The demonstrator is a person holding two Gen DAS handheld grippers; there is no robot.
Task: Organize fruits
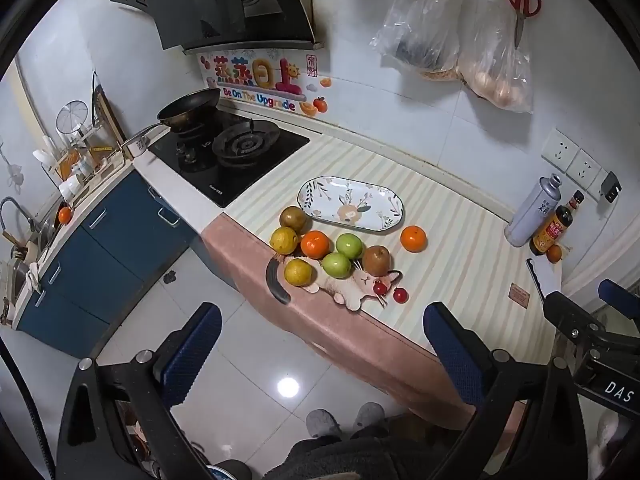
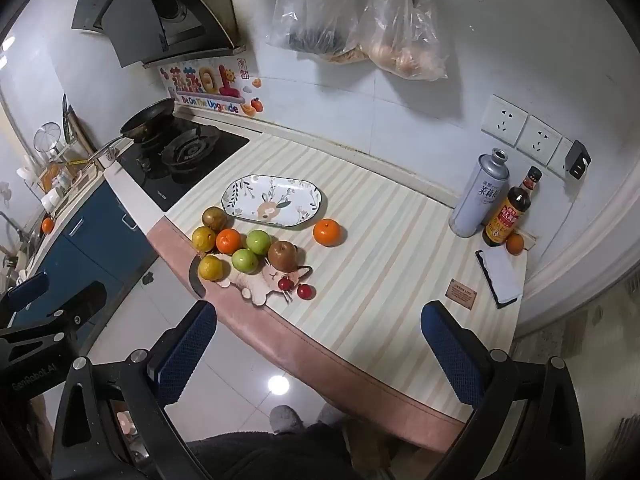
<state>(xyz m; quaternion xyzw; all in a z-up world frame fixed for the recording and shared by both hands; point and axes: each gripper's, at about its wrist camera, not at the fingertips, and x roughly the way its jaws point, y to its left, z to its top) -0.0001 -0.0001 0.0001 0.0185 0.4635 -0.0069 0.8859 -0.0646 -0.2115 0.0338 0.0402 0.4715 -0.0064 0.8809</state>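
Note:
An empty oval floral plate (image 1: 351, 204) (image 2: 272, 200) lies on the striped counter. In front of it sits a cluster of fruit: two brown pears (image 1: 376, 260), two green apples (image 1: 349, 245), an orange (image 1: 315, 244) and two yellow-green citrus (image 1: 297, 272). A lone orange (image 1: 413, 239) (image 2: 327, 232) sits right of the plate. Two cherries (image 1: 400, 295) (image 2: 304, 291) lie near the front edge. My left gripper (image 1: 320, 352) is open and empty, held back over the floor. My right gripper (image 2: 318, 350) is open and empty, over the counter's front edge.
A cat-shaped mat (image 1: 356, 286) lies under the fruit cluster. A grey can (image 2: 478, 194), a sauce bottle (image 2: 506, 216), a small orange (image 2: 515, 243) and a phone (image 2: 500, 276) stand at the right. A gas hob with a pan (image 1: 192, 110) is at the left.

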